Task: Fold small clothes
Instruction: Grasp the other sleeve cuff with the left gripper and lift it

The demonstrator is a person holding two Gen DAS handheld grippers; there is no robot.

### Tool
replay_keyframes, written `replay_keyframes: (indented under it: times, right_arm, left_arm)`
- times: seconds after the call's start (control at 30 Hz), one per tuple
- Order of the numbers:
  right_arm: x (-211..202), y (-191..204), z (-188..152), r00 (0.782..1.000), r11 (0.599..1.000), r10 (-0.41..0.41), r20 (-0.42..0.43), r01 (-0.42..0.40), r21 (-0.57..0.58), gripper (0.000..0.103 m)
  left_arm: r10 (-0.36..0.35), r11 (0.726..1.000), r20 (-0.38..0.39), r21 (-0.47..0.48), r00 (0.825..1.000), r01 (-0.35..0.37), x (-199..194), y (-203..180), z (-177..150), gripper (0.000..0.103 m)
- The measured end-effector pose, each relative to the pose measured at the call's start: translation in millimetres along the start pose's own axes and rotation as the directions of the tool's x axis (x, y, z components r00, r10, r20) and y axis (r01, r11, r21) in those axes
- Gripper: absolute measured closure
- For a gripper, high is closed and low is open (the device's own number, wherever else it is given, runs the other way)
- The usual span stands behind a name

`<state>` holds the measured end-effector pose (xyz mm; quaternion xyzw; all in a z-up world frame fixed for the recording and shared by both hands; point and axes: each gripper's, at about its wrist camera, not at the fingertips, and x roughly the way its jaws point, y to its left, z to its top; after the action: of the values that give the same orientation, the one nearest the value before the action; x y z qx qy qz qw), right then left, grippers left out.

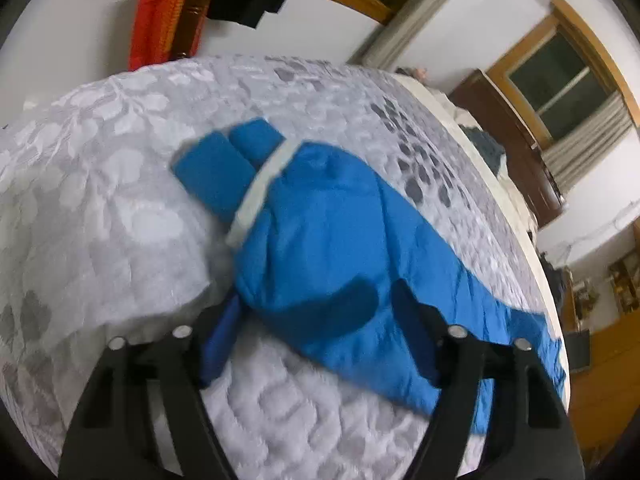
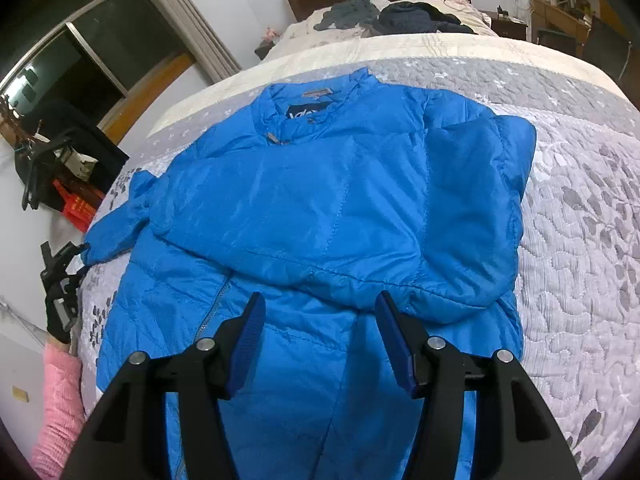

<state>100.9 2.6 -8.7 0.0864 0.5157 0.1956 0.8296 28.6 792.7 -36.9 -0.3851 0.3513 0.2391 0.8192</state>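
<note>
I see the blue jacket (image 2: pixel 320 208) lying on the quilted bed cover (image 2: pixel 580 220), with both sleeves already laid across its chest, so I judge the fold is about half made. My right gripper (image 2: pixel 320 344) hovers over the jacket's lower part, jaws wide apart and holding nothing; my left gripper (image 1: pixel 316 344) is at the jacket's left sleeve cuff, jaws also apart, with cloth lying between them but not pinched. The next move, I think, asks both grippers to take the jacket's hem and bring it up toward the collar (image 2: pixel 316 100).

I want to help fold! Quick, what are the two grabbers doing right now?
Left gripper: open, around a bulge of the blue jacket, not clamped.
Right gripper: open, holding nothing, above the jacket.
</note>
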Motion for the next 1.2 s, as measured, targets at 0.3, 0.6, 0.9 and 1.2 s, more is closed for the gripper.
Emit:
replay_keyframes:
  times: [0.3,0.6,0.9,1.2]
  right_arm:
    - [3,-2,0,1.000,1.000,-0.013,-0.004,0.013,0.001,0.045]
    - [1,-14,-3,1.000,1.000,-0.013,-0.003,0.013,0.018,0.045]
    - [-7,-22,-7,1.000,1.000,-0.003,0.026,0.002,0.021,0.044]
    - [-15,-31,-8,0.998,1.000,0.015,0.055,-0.017,0.024,0.043]
  left_arm:
    - [0.032,0.999,0.094,-0.045,0.995,-0.028,-14,-4,3,0.082]
    - [-0.052,0.995,0.248,0.094,0.967,0.029,-84,-68,-12,0.090]
    - [-0.219,0.927,0.191,0.346,0.957,0.143,-115,-181,-53,0.093]
    - [-0.346,0.799,0.050,0.538,0.937,0.266,-107,-297,-133,0.094]
